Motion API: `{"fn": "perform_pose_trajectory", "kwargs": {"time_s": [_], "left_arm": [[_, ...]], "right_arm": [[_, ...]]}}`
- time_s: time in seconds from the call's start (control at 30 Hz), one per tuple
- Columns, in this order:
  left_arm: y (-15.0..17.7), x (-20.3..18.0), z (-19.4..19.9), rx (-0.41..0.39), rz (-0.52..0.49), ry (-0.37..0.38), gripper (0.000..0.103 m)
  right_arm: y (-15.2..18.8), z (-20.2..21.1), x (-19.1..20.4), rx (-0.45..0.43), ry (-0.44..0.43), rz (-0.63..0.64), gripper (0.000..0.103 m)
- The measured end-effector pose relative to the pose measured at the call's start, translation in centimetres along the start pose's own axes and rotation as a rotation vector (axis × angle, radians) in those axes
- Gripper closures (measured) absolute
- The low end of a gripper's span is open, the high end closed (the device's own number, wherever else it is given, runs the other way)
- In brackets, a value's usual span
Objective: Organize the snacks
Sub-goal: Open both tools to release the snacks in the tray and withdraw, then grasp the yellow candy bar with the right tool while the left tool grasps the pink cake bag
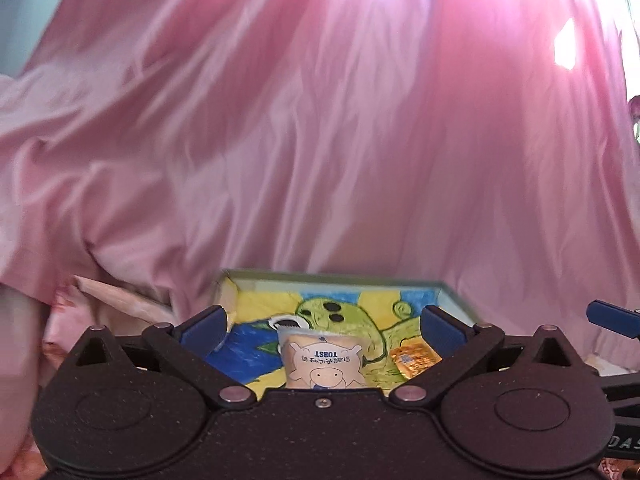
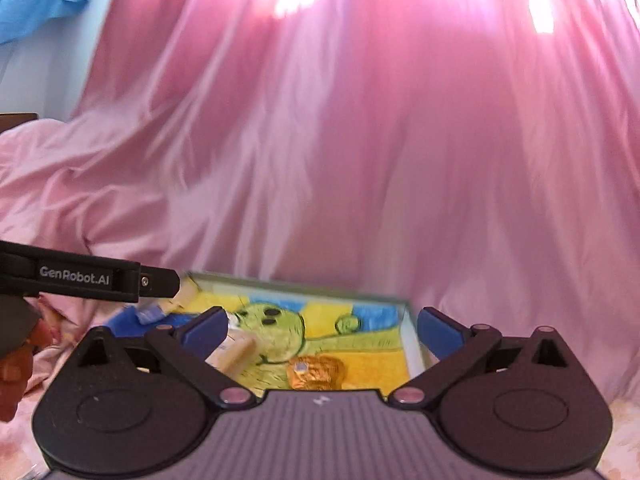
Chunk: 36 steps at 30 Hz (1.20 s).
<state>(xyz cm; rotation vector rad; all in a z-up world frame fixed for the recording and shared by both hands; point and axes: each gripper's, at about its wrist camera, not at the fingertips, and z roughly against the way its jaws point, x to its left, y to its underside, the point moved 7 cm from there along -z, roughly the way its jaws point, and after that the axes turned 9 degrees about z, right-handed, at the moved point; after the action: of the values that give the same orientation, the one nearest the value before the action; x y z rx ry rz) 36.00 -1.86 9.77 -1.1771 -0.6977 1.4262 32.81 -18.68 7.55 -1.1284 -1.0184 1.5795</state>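
Note:
A shallow box with a green-and-yellow drawing on its floor lies on pink bedding. In it lie a white toast packet with a pig print and an orange foil snack. My left gripper is open and empty, just above the toast packet. In the right wrist view the box holds the orange snack and the pale packet. My right gripper is open and empty over the box. The left gripper's arm crosses at the left.
A pink curtain hangs behind the box and fills most of both views. Rumpled pink bedding lies at the left. A paper bag lies left of the box. A blue cloth hangs at the upper left.

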Motion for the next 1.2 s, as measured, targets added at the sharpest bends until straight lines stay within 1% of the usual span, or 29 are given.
{"fn": "perform_pose_trajectory", "kwargs": {"time_s": [0.13,0.27,0.43,0.5,0.6,0.73,0.83,1.03,1.2], "left_arm": [[0.7,0.6,4.5,-0.053,-0.011,0.006,0.001],[2.3,1.6,8.5,-0.07,-0.016,0.0,0.001],[4.8,3.2,12.6,-0.082,-0.002,-0.008,0.001],[6.2,4.0,13.7,-0.068,0.003,-0.012,0.001],[8.2,4.9,15.0,-0.05,-0.015,-0.03,0.001],[11.3,6.2,16.2,0.002,-0.035,-0.053,0.001],[13.5,7.1,16.6,0.059,-0.046,-0.074,0.001],[16.0,7.8,16.2,0.149,-0.057,-0.086,0.001],[19.0,8.1,15.3,0.28,-0.073,-0.072,0.001]], "right_arm": [[-0.9,4.3,1.4,-0.043,0.007,0.025,0.0],[-0.4,8.0,2.7,-0.051,0.021,0.015,0.0],[1.6,11.6,4.9,-0.045,0.018,0.021,0.0],[2.7,12.6,5.9,-0.037,0.011,0.043,0.0],[4.6,14.0,7.2,-0.02,0.009,0.066,0.0],[7.6,15.2,9.0,0.028,-0.011,0.09,0.0],[9.9,15.7,10.4,0.081,-0.039,0.088,0.0],[13.3,16.4,11.9,0.173,-0.069,0.065,0.0],[15.4,15.8,12.5,0.259,-0.081,0.05,0.0]]}}
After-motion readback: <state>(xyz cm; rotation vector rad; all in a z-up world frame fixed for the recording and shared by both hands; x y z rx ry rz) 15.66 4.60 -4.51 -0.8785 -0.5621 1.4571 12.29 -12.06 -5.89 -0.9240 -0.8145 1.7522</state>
